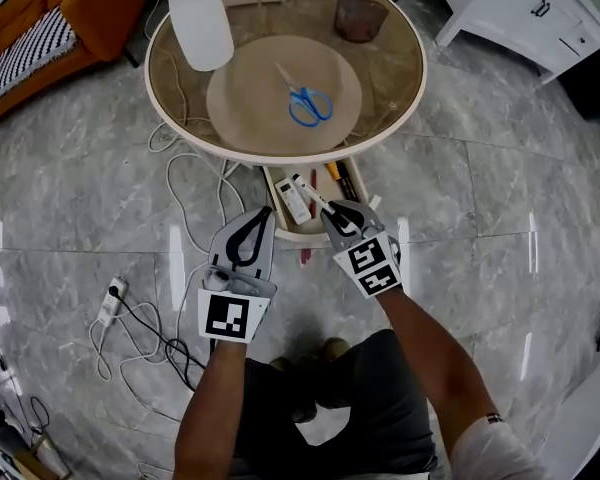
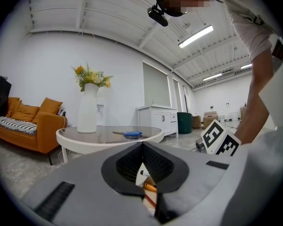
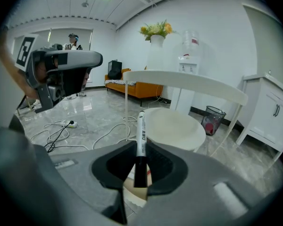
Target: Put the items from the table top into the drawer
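In the head view, a round glass table (image 1: 280, 155) stood on the grey floor, with blue-handled scissors (image 1: 302, 100) lying on its top and a white vase (image 1: 200, 18) at its far left edge. Under the near edge of the table the drawer (image 1: 298, 235) was pulled open and had several small things in it. The left gripper (image 1: 263, 213) was just beside the drawer's left corner. The right gripper (image 1: 328, 208) was over the drawer's near end, and a marker (image 1: 315, 196) stuck out from it above the drawer.

In the left gripper view, the two jaws met at their tips with nothing clamped between them. Past them were the table, the scissors (image 2: 128, 134) and the vase (image 2: 87, 109). The marker cube of the right gripper showed at the right.

In the right gripper view, the jaws were pressed on the marker (image 3: 141, 140) at its black end, and its white body pointed up and away from the gripper. Behind it were the table rim and the round lower shelf (image 3: 179, 126).
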Motion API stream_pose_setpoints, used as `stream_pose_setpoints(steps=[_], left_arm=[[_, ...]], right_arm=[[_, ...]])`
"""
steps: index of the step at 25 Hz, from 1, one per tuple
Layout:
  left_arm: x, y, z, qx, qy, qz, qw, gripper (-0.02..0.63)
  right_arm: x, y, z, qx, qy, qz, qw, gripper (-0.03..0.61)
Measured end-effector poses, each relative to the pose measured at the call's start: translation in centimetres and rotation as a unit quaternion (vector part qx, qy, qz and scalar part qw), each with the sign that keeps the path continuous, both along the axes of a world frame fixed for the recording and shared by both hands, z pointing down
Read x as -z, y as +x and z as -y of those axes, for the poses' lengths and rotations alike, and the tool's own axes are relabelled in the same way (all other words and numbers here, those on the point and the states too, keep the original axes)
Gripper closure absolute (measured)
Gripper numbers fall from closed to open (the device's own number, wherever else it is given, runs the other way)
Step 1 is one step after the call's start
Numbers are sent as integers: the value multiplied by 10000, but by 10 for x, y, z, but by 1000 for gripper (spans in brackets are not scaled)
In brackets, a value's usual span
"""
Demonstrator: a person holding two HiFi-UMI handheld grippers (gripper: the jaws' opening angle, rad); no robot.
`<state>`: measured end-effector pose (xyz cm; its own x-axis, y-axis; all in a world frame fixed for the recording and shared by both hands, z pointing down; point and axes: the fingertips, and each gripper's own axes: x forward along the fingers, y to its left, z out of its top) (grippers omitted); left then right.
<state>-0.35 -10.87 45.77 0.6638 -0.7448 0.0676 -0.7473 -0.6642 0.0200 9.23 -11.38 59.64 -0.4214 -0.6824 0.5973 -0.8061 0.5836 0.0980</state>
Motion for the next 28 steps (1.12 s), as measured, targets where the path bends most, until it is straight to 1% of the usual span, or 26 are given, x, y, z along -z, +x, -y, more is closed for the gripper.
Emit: stream_pose_setpoints(steps=[9, 13, 20, 28], left_arm=[[-57, 4, 11, -14, 136, -58, 9999, 614], [-75, 7, 16, -19, 234, -91, 9997, 614], [-98, 5, 17, -57, 322, -98, 9994, 614], [-108, 1, 33, -31, 500, -242, 9985, 614]], right_arm=[[-60, 9, 16, -116, -39, -149, 9998, 512], [-87, 11, 21, -102, -157, -316, 9993, 512], [-110, 9, 31, -63, -300, -526, 9981, 511], [-132, 7, 48, 26, -459, -732, 9963, 511]])
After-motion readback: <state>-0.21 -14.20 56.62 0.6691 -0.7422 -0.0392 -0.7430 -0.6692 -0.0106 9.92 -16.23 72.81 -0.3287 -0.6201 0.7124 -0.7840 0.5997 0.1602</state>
